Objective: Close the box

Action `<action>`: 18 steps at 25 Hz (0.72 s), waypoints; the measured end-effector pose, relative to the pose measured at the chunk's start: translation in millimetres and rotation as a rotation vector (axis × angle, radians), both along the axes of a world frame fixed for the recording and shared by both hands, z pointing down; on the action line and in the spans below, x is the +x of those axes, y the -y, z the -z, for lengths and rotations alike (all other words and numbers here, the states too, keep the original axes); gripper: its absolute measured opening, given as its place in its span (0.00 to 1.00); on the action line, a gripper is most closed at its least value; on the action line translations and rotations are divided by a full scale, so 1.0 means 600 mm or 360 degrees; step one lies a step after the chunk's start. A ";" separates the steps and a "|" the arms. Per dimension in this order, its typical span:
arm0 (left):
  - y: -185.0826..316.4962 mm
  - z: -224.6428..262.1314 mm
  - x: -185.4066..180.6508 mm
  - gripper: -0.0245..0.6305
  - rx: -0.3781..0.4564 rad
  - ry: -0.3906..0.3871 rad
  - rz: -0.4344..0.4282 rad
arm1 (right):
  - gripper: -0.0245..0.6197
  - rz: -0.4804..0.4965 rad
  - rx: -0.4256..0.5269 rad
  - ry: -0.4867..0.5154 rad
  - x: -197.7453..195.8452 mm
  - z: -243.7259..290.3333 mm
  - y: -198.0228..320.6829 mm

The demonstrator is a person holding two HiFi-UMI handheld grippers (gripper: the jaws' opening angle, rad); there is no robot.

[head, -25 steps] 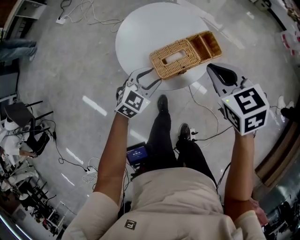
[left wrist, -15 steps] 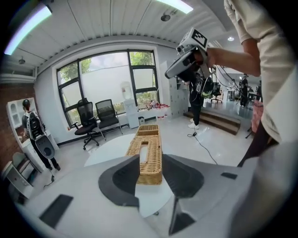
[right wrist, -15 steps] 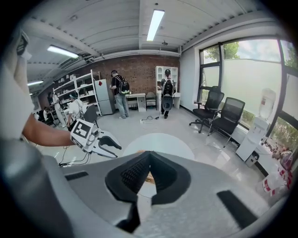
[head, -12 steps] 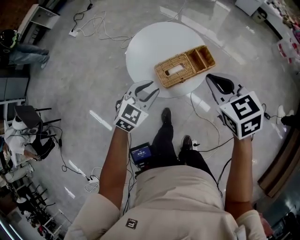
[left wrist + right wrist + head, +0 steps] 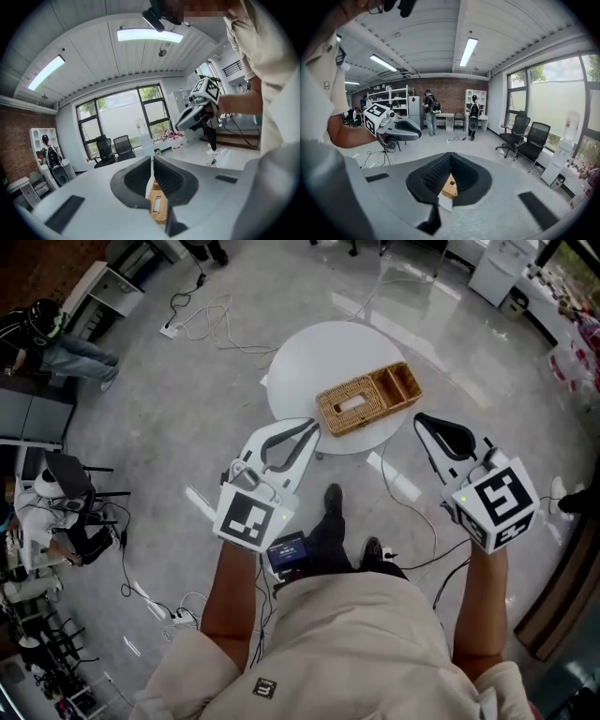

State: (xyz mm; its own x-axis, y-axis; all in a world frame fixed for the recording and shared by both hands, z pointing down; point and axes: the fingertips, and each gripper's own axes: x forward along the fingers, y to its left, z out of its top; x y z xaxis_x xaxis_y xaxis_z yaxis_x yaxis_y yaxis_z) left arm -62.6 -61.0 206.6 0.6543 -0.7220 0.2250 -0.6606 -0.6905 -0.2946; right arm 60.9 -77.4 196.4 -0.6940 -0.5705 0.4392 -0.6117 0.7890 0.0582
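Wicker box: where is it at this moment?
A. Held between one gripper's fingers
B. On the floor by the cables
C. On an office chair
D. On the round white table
D: the head view shows the box lying on the round white table, not on the floor and not in either gripper.

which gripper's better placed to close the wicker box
Right, probably. The wicker box's open end lies nearer the right gripper, while the left gripper, its jaws just closed on nothing, hangs off the lidded end. Both are well above the table.
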 end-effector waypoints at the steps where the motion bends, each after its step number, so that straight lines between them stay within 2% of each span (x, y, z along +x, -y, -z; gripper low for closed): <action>1: -0.010 0.029 0.003 0.07 0.0026 -0.0032 0.0007 | 0.03 0.0018 0.0025 0.0023 -0.003 0.020 -0.011; 5: -0.058 0.129 -0.003 0.07 -0.0027 -0.0260 0.0069 | 0.02 0.0063 0.0122 0.0088 -0.019 0.094 -0.058; 7: -0.080 0.167 -0.003 0.07 -0.0036 -0.0332 0.0062 | 0.02 0.0078 0.0144 0.0102 -0.022 0.122 -0.080; 12: -0.130 0.223 0.014 0.07 0.0057 -0.0322 0.0041 | 0.02 0.0107 0.0209 0.0124 -0.009 0.163 -0.121; 18: -0.173 0.238 0.044 0.07 0.0108 -0.0257 0.0059 | 0.02 0.0130 0.0240 0.0125 0.025 0.174 -0.151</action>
State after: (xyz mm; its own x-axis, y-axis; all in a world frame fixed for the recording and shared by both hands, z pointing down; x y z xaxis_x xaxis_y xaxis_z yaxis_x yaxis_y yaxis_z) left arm -36.4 42.6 63.5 0.6507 -0.7562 0.0689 -0.7276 -0.6470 -0.2280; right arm 76.1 12.9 92.2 -0.7697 -0.5660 0.2953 -0.5531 0.8222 0.1343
